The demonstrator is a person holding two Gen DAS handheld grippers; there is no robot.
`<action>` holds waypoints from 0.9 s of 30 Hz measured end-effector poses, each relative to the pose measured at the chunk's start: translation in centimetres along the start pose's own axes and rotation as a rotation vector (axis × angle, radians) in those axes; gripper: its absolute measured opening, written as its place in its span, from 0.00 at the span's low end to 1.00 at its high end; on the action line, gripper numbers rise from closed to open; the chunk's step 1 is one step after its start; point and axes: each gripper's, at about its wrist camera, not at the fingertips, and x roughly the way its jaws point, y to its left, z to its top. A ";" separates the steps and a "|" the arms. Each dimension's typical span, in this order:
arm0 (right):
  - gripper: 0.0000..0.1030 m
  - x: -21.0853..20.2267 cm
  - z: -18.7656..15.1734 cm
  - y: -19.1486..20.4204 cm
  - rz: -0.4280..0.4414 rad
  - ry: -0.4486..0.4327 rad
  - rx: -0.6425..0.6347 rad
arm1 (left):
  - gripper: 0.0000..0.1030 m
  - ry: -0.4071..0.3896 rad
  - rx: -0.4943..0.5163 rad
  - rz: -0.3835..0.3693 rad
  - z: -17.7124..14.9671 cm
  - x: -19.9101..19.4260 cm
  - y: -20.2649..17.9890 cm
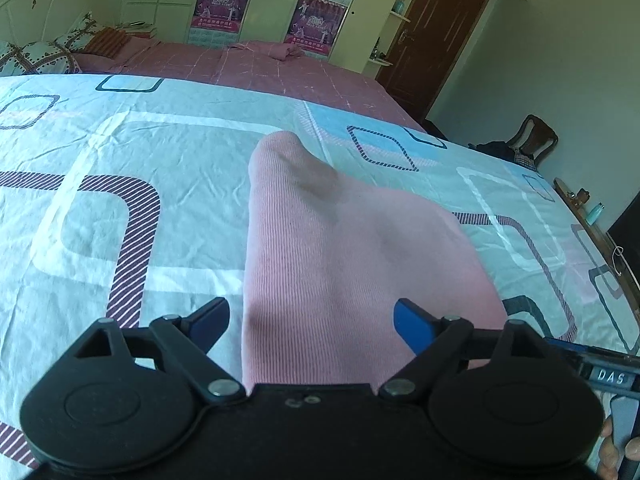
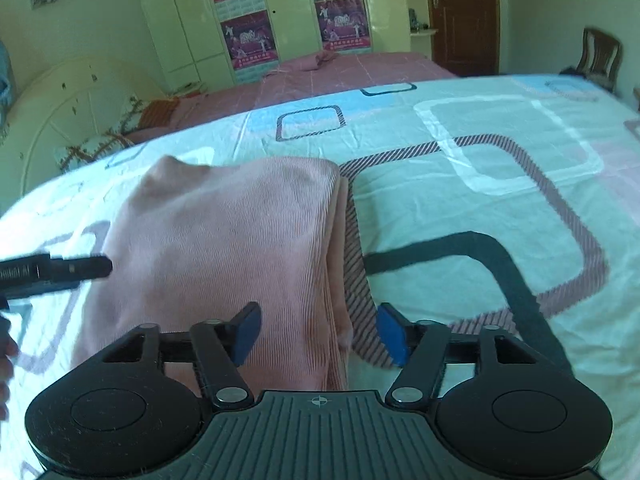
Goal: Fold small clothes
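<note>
We see a pink garment (image 1: 340, 256) of finely ribbed knit cloth, matt, lying on a creased, printed cotton-like bedsheet (image 1: 120, 152). The left gripper (image 1: 312, 322) looks like matt black plastic with shiny metal pivot pins. The wardrobe (image 2: 188, 20) looks glossy, the door (image 2: 464, 12) wooden.

The bare patterned bedsheet (image 2: 500, 208) lies open from twelve to three o'clock of the folded pink ribbed garment (image 2: 224, 248); at nine o'clock the black gripper tip (image 2: 86, 268) crowds its edge.
</note>
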 end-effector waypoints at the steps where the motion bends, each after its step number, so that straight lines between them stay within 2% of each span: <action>1: 0.70 0.7 0.6 -0.7 0.030 0.008 0.034 | 0.85 0.009 -0.008 -0.002 0.2 0.5 0.2; 4: 0.70 2.9 2.1 -2.6 0.096 0.026 0.118 | 0.84 0.039 -0.037 -0.024 0.5 2.1 0.9; 9: 0.70 7.2 3.3 -4.5 0.207 0.084 0.174 | 0.82 0.070 -0.097 -0.093 0.4 4.5 1.9; 13: 0.70 8.6 3.5 -4.7 0.269 0.055 0.158 | 0.79 0.068 -0.123 -0.119 0.5 5.5 2.0; 14: 0.66 8.8 3.6 -4.6 0.286 0.055 0.157 | 0.75 0.068 -0.120 -0.123 0.5 5.6 1.8; 15: 0.54 9.0 3.6 -4.4 0.292 0.061 0.150 | 0.73 0.070 -0.117 -0.127 0.6 5.7 1.6; 16: 0.50 9.1 3.6 -4.1 0.282 0.062 0.131 | 0.70 0.069 -0.114 -0.123 0.6 5.8 1.4; 18: 0.30 9.3 3.7 -4.0 0.290 0.071 0.123 | 0.62 0.064 -0.111 -0.120 0.7 5.6 1.2; 21: 0.22 9.5 3.7 -4.0 0.314 0.090 0.145 | 0.45 0.043 -0.103 -0.117 0.9 5.0 0.9; 23: 0.21 9.0 3.8 -3.6 0.319 0.087 0.148 | 0.34 0.025 -0.093 -0.116 1.1 4.3 0.7; 27: 0.20 7.4 4.5 -2.3 0.355 0.055 0.147 | 0.31 -0.006 -0.083 -0.130 1.6 2.7 0.2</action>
